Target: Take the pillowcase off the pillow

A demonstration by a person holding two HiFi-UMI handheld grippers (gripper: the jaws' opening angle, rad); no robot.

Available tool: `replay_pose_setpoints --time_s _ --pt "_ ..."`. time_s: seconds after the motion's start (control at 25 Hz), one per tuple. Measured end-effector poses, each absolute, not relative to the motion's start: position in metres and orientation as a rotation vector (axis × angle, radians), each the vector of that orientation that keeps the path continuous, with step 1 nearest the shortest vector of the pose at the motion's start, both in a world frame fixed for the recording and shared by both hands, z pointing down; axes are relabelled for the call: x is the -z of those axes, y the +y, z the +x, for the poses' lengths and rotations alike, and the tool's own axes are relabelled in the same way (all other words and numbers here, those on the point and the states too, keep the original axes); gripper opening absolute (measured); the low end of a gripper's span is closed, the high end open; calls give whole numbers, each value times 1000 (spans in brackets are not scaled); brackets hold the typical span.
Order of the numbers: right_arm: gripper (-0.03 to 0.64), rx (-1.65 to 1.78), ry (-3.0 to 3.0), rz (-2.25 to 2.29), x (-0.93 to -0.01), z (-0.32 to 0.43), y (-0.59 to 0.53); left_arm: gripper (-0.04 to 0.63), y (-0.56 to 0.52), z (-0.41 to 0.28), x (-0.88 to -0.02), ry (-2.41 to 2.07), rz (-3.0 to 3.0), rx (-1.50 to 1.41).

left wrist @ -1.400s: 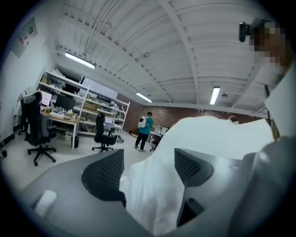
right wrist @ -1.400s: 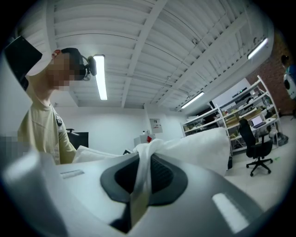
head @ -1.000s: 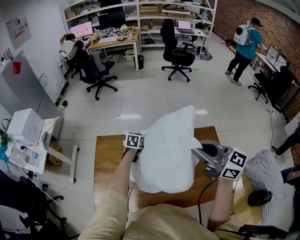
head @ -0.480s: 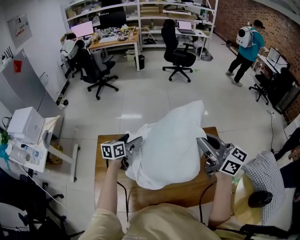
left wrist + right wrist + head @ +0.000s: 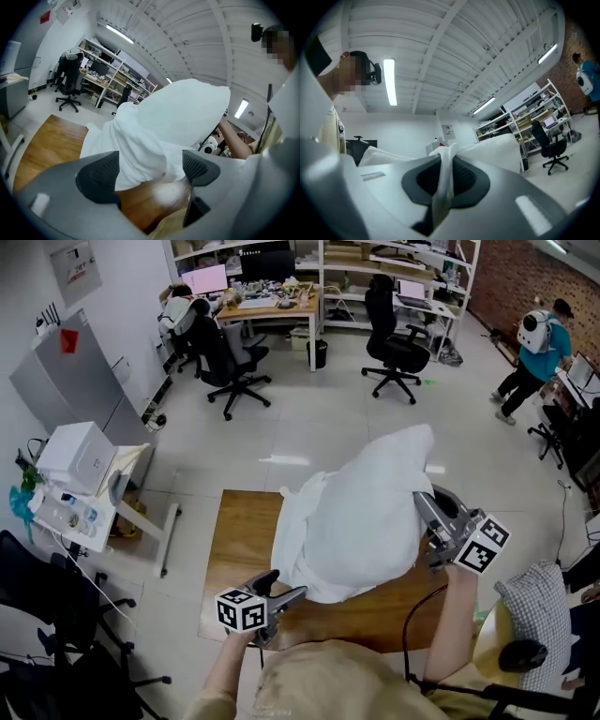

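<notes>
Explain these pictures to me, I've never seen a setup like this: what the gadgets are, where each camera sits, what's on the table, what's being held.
No robot here: a person holds one hand-held gripper in each hand. The head view comes from a camera on the person's head, looking down; the other two views ride on the hand-held grippers, looking along their jaws. On the wooden table lies a stuffed white pillowcase. The right hand-held gripper is shut on a fold of that cloth. The left hand-held gripper has just been opening its jaws; they stand apart with nothing between them, clear of the cloth.
</notes>
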State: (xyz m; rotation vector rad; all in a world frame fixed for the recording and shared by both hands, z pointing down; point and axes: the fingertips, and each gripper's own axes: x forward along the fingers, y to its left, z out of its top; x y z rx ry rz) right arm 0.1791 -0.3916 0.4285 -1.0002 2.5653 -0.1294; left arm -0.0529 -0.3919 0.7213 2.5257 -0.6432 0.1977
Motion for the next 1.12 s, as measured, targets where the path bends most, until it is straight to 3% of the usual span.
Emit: replay_pose_setpoints --time_s 0.28,0.4,0.44,0.48,0.68,0.8,0.96,1.0,1.12 --pt "14 102 2583 -941 -428 171 -394 330 -390 -22 -746 -728 2523 -247" --pt "14 96 2583 -951 -423 172 -394 164 -406 -21 -757 -833 2483 -263" --pt "14 99 2578 -961 -421 175 -393 56 -411 -22 -767 -876 2474 -303" --pt "14 103 2571 -975 -419 180 -392 12 -417 -24 -784 -924 2475 -378" --pt "12 165 2560 -1018 -423 203 -388 9 -480 -51 -914 -1174 2501 -873" --pt "12 176 2560 -987 -432 193 -384 9 -495 -59 -963 -1056 2407 -852" --pt "11 185 2504 -1006 -426 188 -386 14 -488 -66 -916 -970 2434 -745" --pt "11 180 2507 -1023 -424 189 -387 40 -484 -72 -904 -957 2429 -715" --pt "11 182 2500 -1017 -426 195 -385 206 -468 -90 -878 -932 2404 -640"
